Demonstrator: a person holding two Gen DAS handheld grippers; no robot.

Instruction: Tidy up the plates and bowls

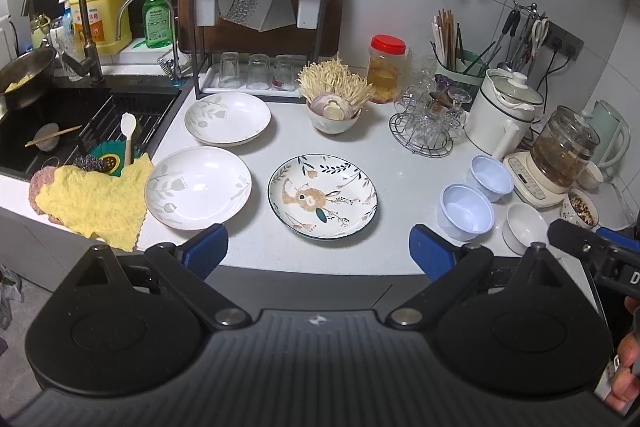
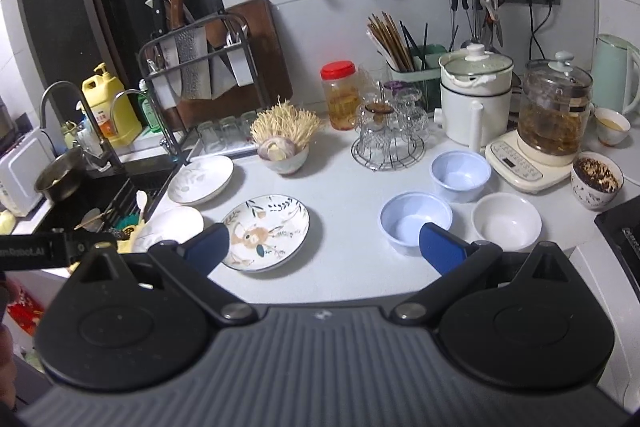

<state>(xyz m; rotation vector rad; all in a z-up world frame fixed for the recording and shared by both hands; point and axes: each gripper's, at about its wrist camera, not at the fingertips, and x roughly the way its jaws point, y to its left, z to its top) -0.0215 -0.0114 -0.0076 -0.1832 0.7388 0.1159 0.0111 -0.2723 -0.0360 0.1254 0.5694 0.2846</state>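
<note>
Three plates lie on the white counter: a patterned deer plate (image 1: pixel 322 197) (image 2: pixel 266 231) in the middle, a white leaf plate (image 1: pixel 198 187) (image 2: pixel 170 227) near the left front, and another white leaf plate (image 1: pixel 227 119) (image 2: pixel 201 179) behind it. Two pale blue bowls (image 1: pixel 466 211) (image 1: pixel 491 174) (image 2: pixel 416 221) (image 2: pixel 460 175) and a white bowl (image 1: pixel 524 227) (image 2: pixel 506 221) stand at the right. My left gripper (image 1: pixel 318 251) is open and empty, held back above the counter's front edge. My right gripper (image 2: pixel 324 247) is open and empty, also above the front edge.
A sink (image 1: pixel 60 123) with a yellow cloth (image 1: pixel 94 199) lies at the left. A knife rack (image 1: pixel 260 7), a bowl of enoki mushrooms (image 1: pixel 334 103), a jar (image 1: pixel 386 69), a glass rack (image 1: pixel 428 123), a white pot (image 1: pixel 504 111) and a kettle (image 1: pixel 560 155) line the back and right.
</note>
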